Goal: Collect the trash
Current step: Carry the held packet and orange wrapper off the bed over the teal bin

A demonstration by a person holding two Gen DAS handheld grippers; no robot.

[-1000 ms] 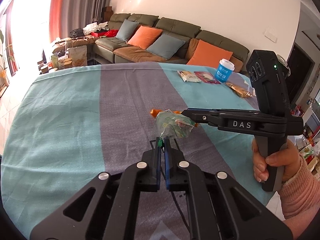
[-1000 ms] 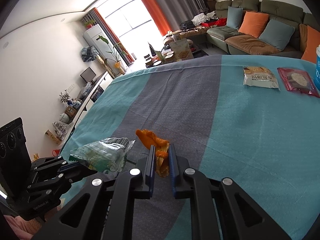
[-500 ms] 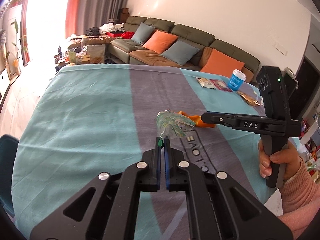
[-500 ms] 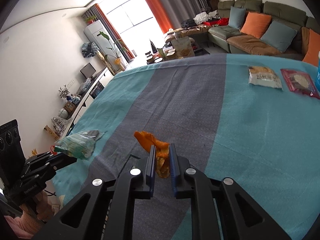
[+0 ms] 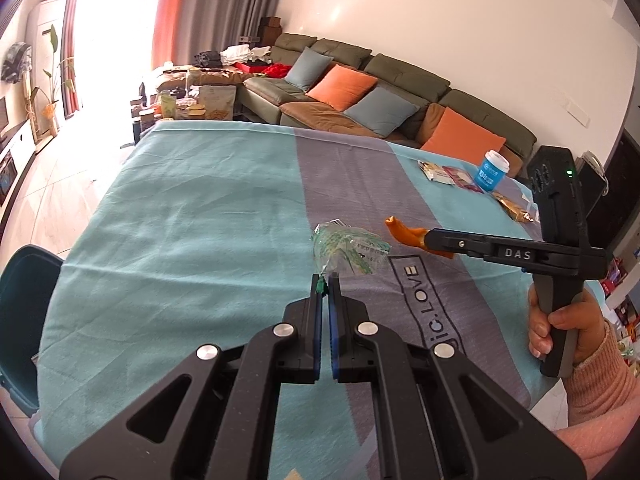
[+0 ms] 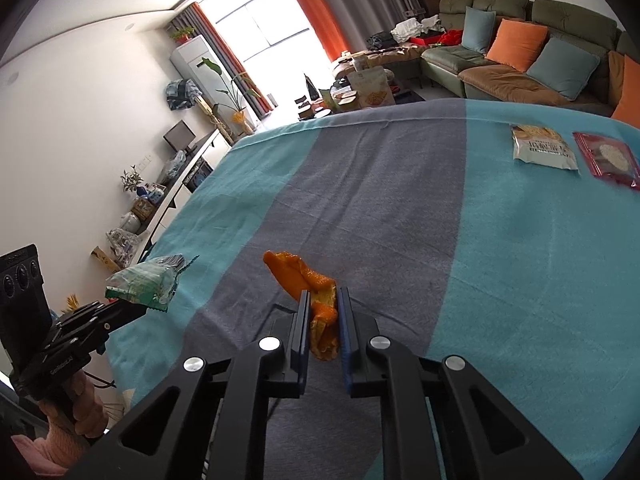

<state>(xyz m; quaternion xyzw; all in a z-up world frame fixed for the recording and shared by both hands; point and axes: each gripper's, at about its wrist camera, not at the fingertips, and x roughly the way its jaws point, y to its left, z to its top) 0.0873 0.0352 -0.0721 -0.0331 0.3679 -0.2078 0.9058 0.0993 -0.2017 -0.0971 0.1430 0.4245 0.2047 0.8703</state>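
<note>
Since a second earlier we had swung our left gripper [image 5: 325, 286], clamped on the clear wrapper [image 5: 349, 249], leftward toward the table [image 5: 180, 216] edge. Our right gripper [image 6: 323, 300] stayed pinching the orange peel [image 6: 308, 280] above the cloth, so both pieces seemed ready for binning.

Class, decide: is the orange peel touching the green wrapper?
Apart. The left wrist view shows bare cloth between the orange peel and the green wrapper.

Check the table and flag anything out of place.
Litter at the table's far right corner: two snack packets, a blue cup and a wrapper, lying loose on the cloth.
</note>
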